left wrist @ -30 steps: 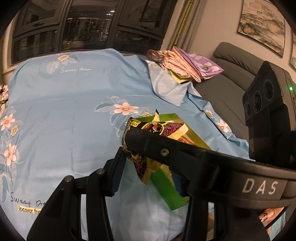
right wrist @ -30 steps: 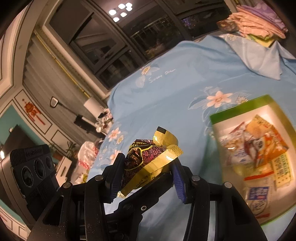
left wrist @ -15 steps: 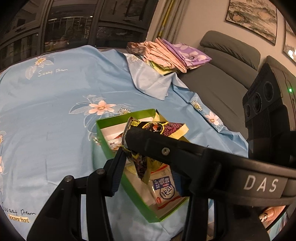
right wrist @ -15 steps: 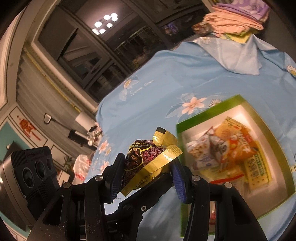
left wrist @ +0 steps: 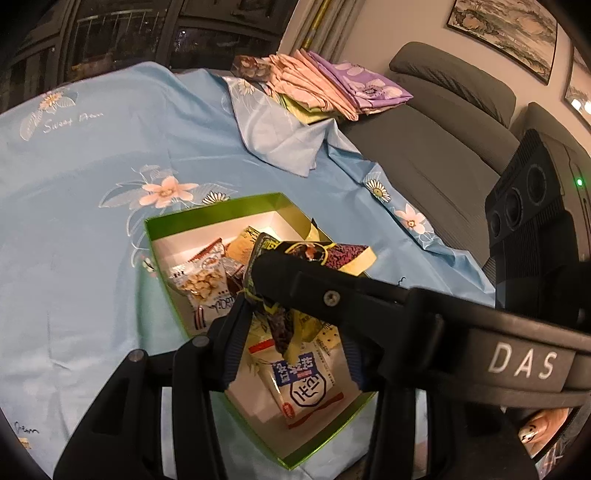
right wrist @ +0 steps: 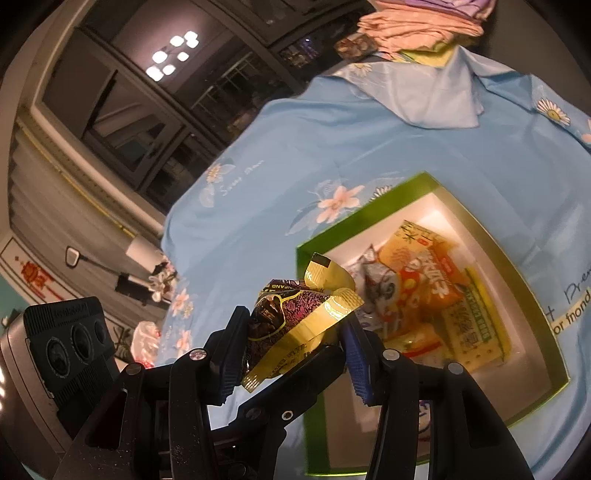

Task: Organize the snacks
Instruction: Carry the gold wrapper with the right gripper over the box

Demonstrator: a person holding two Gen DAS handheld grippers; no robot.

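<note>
Both grippers, left (left wrist: 291, 328) and right (right wrist: 295, 343), clamp one crumpled purple-gold snack packet (right wrist: 295, 317) above the green box (right wrist: 513, 266) of snacks

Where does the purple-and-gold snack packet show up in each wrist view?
Left wrist view: the purple-and-gold snack packet sits centre frame, partly behind a black gripper finger, above the green box.
Right wrist view: the packet sits lower centre, clamped in the right gripper, left of the green box.
Shared landmark: the folded cloth stack at the far edge.
</note>
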